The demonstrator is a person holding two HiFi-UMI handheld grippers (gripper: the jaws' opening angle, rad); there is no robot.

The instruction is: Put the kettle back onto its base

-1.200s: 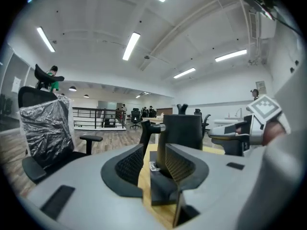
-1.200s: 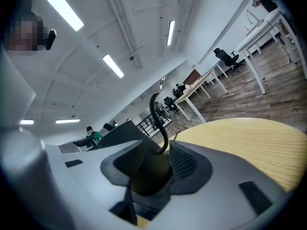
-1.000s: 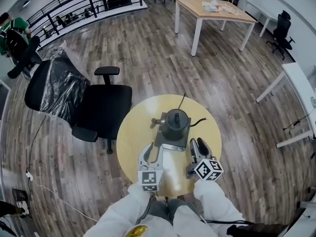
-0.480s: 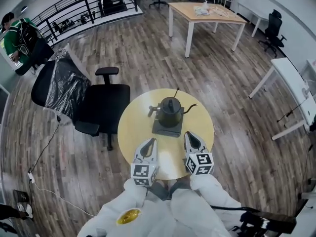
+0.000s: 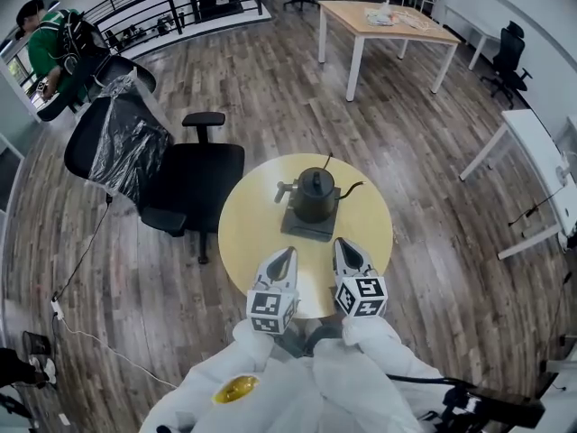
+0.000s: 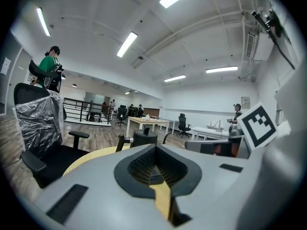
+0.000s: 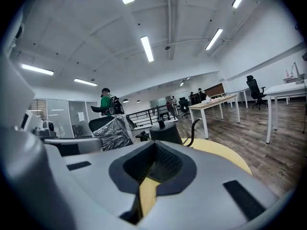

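The black kettle (image 5: 314, 195) stands upright on its dark square base (image 5: 305, 226) on the round yellow table (image 5: 243, 233). Both grippers hover over the table's near edge, apart from the kettle. My left gripper (image 5: 286, 253) has its jaws closing fully together with nothing between them. My right gripper (image 5: 343, 243) does the same, empty. In the left gripper view the kettle (image 6: 144, 137) shows just beyond the joined jaws of the left gripper (image 6: 154, 147). The right gripper view shows the kettle (image 7: 165, 132) with its curved spout past the right gripper (image 7: 156, 144).
A black office chair (image 5: 194, 183) stands at the table's left, with a second plastic-wrapped chair (image 5: 117, 142) behind it. A wooden desk (image 5: 388, 18) is at the back, a white desk (image 5: 541, 152) at the right. A person in green (image 5: 54, 43) stands far left.
Both grippers drew back from the kettle's base toward the near table edge and rose a little. Their jaws went from wide open to shut. The kettle stayed on its base.
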